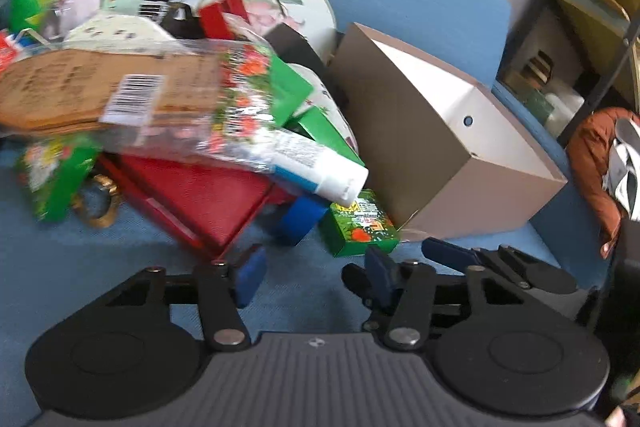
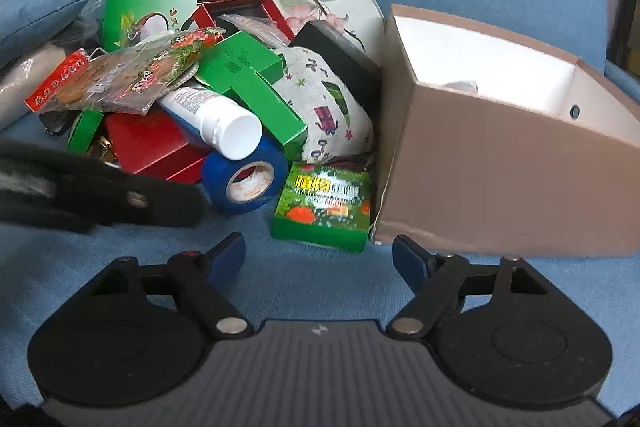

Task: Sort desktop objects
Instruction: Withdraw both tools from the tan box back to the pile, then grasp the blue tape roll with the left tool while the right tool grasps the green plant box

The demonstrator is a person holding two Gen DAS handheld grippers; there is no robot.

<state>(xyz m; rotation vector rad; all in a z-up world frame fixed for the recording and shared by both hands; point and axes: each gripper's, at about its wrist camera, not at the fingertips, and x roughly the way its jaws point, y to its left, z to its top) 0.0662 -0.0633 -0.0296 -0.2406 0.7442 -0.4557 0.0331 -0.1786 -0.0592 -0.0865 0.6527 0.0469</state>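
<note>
A heap of desk items lies on a blue cloth. In the right wrist view my right gripper (image 2: 319,255) is open and empty, just short of a small green box (image 2: 324,205) and a blue tape roll (image 2: 246,179). A white tube (image 2: 216,123), a red box (image 2: 148,143) and a patterned pouch (image 2: 328,107) are stacked behind. An open tan cardboard box (image 2: 500,179) stands at the right. In the left wrist view my left gripper (image 1: 316,277) is open and empty, in front of the same green box (image 1: 362,229), red box (image 1: 200,199) and tan box (image 1: 436,135).
A large green snack bag (image 2: 160,3) and a round floral tin (image 2: 332,3) lean at the back of the heap. The left gripper's black arm (image 2: 92,195) crosses the left of the right wrist view. A metal shelf (image 1: 592,27) stands at the far right.
</note>
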